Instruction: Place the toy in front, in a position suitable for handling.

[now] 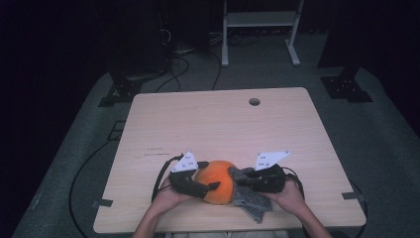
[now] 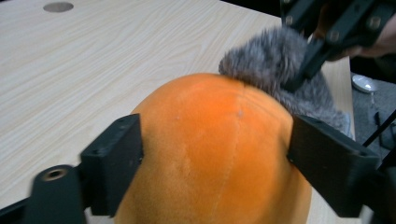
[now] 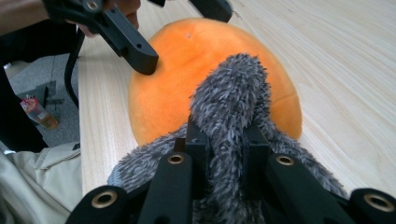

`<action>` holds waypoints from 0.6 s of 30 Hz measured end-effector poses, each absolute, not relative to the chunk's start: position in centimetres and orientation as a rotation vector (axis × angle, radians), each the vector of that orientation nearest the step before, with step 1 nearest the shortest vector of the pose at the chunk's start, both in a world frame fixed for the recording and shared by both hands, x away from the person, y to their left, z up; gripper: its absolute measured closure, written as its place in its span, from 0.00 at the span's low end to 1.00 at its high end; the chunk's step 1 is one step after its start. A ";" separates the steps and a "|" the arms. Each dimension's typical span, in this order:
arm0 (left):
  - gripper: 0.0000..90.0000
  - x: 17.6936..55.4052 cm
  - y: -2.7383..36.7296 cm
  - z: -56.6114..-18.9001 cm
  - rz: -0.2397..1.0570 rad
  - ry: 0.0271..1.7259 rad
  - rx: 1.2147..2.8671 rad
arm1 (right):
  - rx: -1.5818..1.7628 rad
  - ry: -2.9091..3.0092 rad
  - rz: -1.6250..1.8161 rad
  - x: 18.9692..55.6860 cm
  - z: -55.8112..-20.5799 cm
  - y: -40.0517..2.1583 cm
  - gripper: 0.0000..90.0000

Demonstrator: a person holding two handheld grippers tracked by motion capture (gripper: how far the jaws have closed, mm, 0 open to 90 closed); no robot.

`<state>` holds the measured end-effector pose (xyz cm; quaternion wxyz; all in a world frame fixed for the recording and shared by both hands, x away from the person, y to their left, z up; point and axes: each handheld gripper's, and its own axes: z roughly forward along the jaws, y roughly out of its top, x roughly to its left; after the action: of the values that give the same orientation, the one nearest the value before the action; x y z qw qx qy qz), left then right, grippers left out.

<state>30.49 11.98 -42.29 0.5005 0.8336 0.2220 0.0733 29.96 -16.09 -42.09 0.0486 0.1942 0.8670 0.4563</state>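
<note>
An orange plush ball lies near the table's front edge. My left gripper reaches in from the left and straddles the ball. Its open jaws stand wide, and the pads rest at the ball's sides without denting it. A grey furry cloth lies against the ball's right side. My right gripper is shut on a raised fold of that cloth, pinched between its jaws. In the right gripper view, one left gripper fingertip touches the orange surface.
The light wooden table has a round hole near its far edge. Behind it stand a white frame, stand bases and cables on the dark floor. A small bottle sits on the floor beside the person.
</note>
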 end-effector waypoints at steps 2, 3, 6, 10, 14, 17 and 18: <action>0.14 30.7 11.6 -42.3 0.175 0.561 2.011 | 0.592 2.672 1.377 30.0 -42.7 -16.2 0.86; 0.12 30.8 11.1 -42.4 0.184 0.572 2.040 | 0.588 2.688 1.366 29.9 -43.0 -16.2 0.86; 0.13 30.9 10.5 -42.8 0.207 0.591 2.072 | 0.600 2.718 1.343 29.8 -43.3 -16.7 0.85; 0.37 30.3 10.2 -42.6 0.292 0.555 2.067 | 0.647 2.665 1.394 30.3 -42.6 -17.3 0.85; 0.41 29.0 8.5 -41.7 0.489 0.449 2.012 | 0.652 2.557 1.464 30.5 -41.3 -17.1 0.85; 0.34 29.5 9.1 -42.4 0.412 0.448 2.044 | 0.677 2.571 1.448 30.7 -41.8 -17.4 0.85; 0.28 29.7 9.5 -42.5 0.376 0.468 2.034 | 0.671 2.588 1.433 30.7 -42.1 -17.3 0.85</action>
<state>29.72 9.51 -42.46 0.4884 0.8369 0.1927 0.1549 30.66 -17.28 -42.12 0.0541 0.2210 0.8520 0.4716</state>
